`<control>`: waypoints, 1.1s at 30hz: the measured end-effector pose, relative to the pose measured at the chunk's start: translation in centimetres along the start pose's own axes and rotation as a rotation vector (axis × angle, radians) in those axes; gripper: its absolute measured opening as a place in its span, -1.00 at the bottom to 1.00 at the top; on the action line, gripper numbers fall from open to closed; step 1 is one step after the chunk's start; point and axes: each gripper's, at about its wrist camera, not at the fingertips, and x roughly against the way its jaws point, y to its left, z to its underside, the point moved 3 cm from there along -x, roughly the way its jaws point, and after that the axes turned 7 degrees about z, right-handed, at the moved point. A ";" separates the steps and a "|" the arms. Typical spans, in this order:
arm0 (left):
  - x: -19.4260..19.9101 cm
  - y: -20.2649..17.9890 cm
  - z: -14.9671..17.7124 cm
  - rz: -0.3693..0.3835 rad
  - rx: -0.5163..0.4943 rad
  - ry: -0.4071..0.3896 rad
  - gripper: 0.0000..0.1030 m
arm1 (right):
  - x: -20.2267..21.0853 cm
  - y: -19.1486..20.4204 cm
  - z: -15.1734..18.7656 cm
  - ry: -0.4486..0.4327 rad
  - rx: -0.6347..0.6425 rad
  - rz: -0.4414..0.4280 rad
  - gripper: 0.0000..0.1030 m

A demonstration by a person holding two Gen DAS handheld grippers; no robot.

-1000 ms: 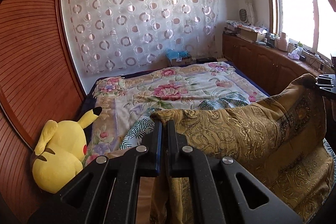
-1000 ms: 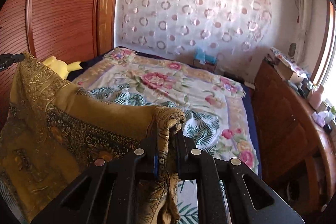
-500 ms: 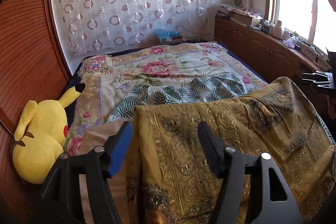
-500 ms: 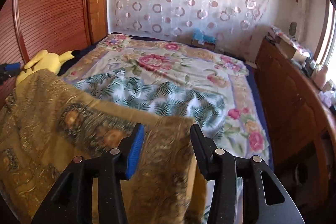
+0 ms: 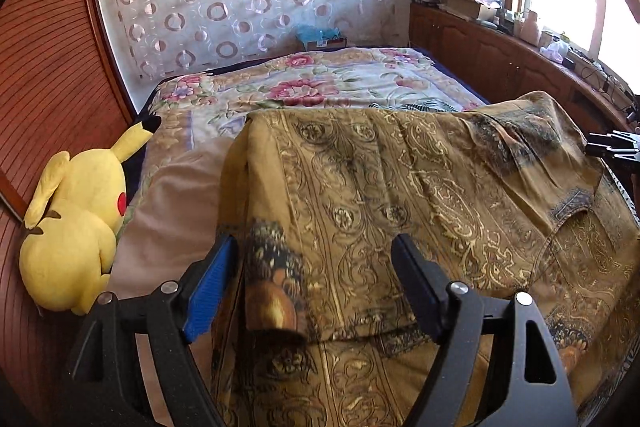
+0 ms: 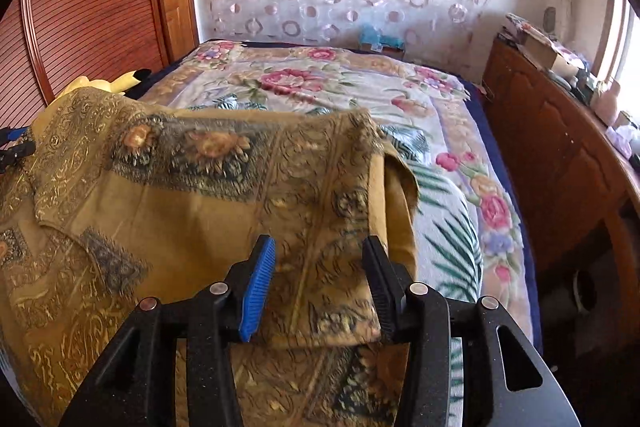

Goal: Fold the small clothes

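A gold-brown garment with dark paisley and flower print lies on the bed, its far half folded back over the near half. My left gripper hovers over the garment's left folded corner. Its jaws are still opening, and cloth lies beneath and between the blue pads without being pinched. My right gripper stands open over the right folded corner of the garment, pads clear of the fabric. Each gripper's tip shows at the edge of the other view.
A floral bedspread covers the bed beyond the garment. A yellow plush toy lies at the left against a wooden wardrobe. Low wooden cabinets with clutter on top run along the right, under a window.
Both grippers were shut on the garment's lifted corners. They came down, opened and let go. The fabric has dropped onto the bed, folded over itself.
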 end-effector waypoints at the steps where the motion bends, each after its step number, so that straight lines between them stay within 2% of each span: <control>1: 0.1 0.0 0.1 0.010 0.003 -0.001 0.55 | 0.0 -0.2 0.3 0.007 -0.002 0.001 -0.08; 3: 0.2 0.3 0.4 0.011 0.007 0.007 0.31 | 0.2 -0.6 0.8 0.019 0.002 -0.001 -0.08; 8: 0.3 1.5 0.8 -0.013 0.042 0.013 0.06 | -0.2 -1.1 1.3 0.039 -0.006 -0.017 -0.08; 10: 0.3 1.8 1.0 -0.018 0.052 0.015 -0.13 | 0.3 -1.1 1.3 0.031 0.001 -0.022 -0.08; 12: 0.5 2.0 1.1 -0.025 0.060 0.009 -0.41 | 0.6 -1.1 1.4 0.023 0.006 -0.019 -0.08; 14: 1.2 2.1 1.1 -0.016 0.066 -0.014 -0.43 | 1.0 -1.2 1.5 0.010 0.012 -0.026 -0.08; 18: 2.1 1.7 1.1 0.011 0.069 -0.042 -0.55 | 1.8 -1.2 1.7 -0.002 0.025 -0.045 -0.26; 29: 0.7 2.0 1.8 0.016 0.105 0.016 -0.56 | -0.1 -1.1 2.0 0.028 0.010 -0.065 -0.30; 31: 0.7 2.0 1.8 0.021 0.097 0.015 -0.61 | -0.5 -0.8 1.6 0.028 0.035 -0.041 -0.88; 33: 0.7 1.9 1.7 0.035 0.112 0.022 -0.87 | -0.4 -0.2 1.3 0.015 0.061 -0.046 -0.89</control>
